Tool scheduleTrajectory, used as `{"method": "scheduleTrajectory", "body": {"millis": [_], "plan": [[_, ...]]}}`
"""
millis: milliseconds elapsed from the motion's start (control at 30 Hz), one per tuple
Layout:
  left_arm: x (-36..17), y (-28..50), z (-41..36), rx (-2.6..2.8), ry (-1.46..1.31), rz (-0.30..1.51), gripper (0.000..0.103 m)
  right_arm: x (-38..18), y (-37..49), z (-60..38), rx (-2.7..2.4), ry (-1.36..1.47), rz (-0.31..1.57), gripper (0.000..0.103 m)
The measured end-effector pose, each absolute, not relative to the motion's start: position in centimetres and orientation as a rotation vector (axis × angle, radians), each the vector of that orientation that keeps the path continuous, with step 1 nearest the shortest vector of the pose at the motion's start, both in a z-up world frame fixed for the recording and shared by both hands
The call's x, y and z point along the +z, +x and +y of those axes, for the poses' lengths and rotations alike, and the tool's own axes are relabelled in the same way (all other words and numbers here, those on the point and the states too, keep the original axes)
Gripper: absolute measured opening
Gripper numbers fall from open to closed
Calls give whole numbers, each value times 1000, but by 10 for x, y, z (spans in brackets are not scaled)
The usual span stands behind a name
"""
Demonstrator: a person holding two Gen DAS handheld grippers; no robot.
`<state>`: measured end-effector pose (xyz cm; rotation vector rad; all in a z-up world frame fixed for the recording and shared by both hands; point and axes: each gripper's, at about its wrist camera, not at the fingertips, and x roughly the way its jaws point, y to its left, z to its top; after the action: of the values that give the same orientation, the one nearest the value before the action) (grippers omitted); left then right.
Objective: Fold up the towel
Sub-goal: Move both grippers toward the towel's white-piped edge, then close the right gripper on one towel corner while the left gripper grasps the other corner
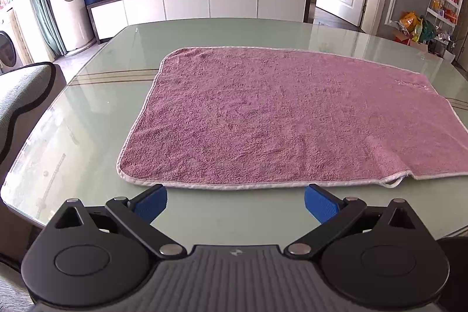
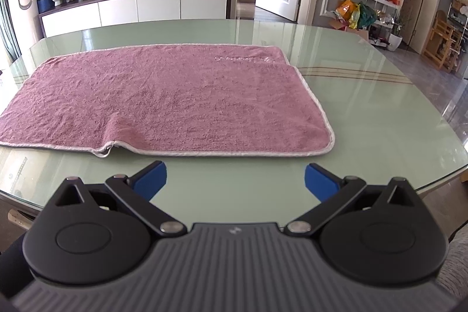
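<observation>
The pink towel [image 1: 278, 119] lies flat on the glass table [image 1: 87, 119], just ahead of both sets of blue fingertips. The left gripper [image 1: 235, 202] and right gripper [image 2: 235, 180] are spread wide, holding nothing, hovering short of its near hem.

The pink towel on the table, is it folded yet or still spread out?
Folded once, it seems: the towel lies flat on the table, but at its far right corner a second layer's edge peeks out. Both grippers are open, short of it.
</observation>
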<state>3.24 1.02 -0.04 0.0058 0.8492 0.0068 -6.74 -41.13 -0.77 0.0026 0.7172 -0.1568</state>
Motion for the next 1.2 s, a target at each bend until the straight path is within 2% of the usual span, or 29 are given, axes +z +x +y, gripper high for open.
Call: {"method": "scheduleTrajectory", "body": {"millis": [500, 933, 1033, 1200], "plan": [[-11, 51, 9, -5, 21, 870, 101, -14, -56, -441, -191, 6, 714, 103], [-6, 60, 8, -91, 57, 854, 100, -12, -20, -499, -251, -92, 601, 103], [-3, 61, -9, -155, 87, 840, 100, -11, -14, -519, -193, -65, 604, 99], [-2, 66, -52, -251, 138, 813, 97, -9, 5, -542, -116, -72, 635, 85]]}}
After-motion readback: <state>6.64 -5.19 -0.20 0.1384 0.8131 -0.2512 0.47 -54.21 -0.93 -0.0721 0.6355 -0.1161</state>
